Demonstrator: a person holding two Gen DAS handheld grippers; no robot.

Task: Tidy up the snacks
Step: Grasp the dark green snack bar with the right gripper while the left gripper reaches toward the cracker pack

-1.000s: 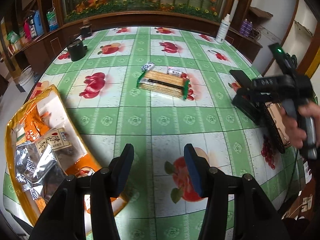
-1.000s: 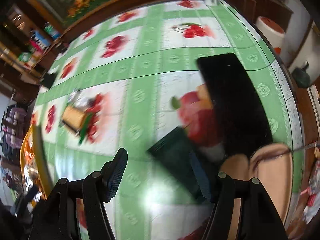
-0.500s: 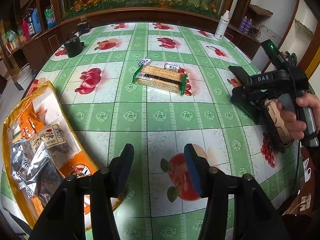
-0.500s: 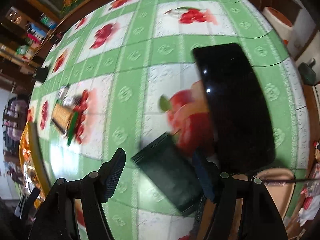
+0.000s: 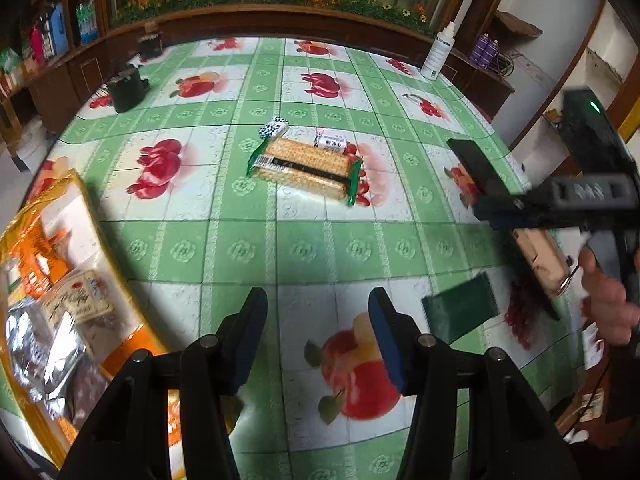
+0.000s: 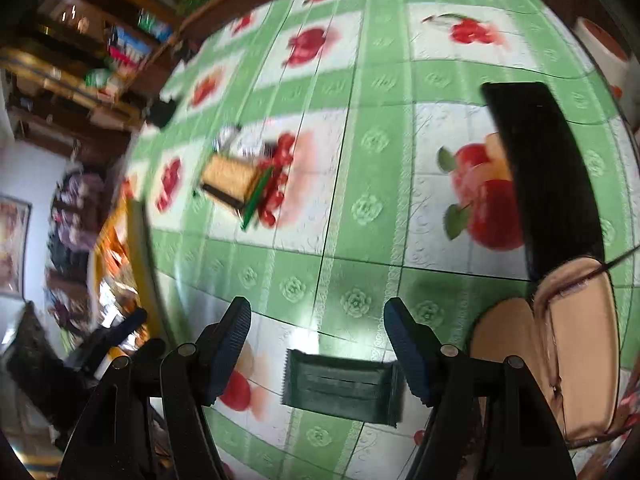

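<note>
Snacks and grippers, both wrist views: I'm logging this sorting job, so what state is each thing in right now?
Left gripper: open, holding nothing.
Right gripper: open, above the dark green packet, not touching it.
Dark green packet: sealed, lying flat on the tablecloth.
Cracker pack: sealed, flat, mid-table.
Two small wrapped snacks: lying beside the cracker pack.
Orange bag: lying open, packets inside.
Tan case: open.

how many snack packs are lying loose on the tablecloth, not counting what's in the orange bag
4: a cracker pack mid-table, two small packets just behind it, and a dark green packet under the right gripper.
</note>
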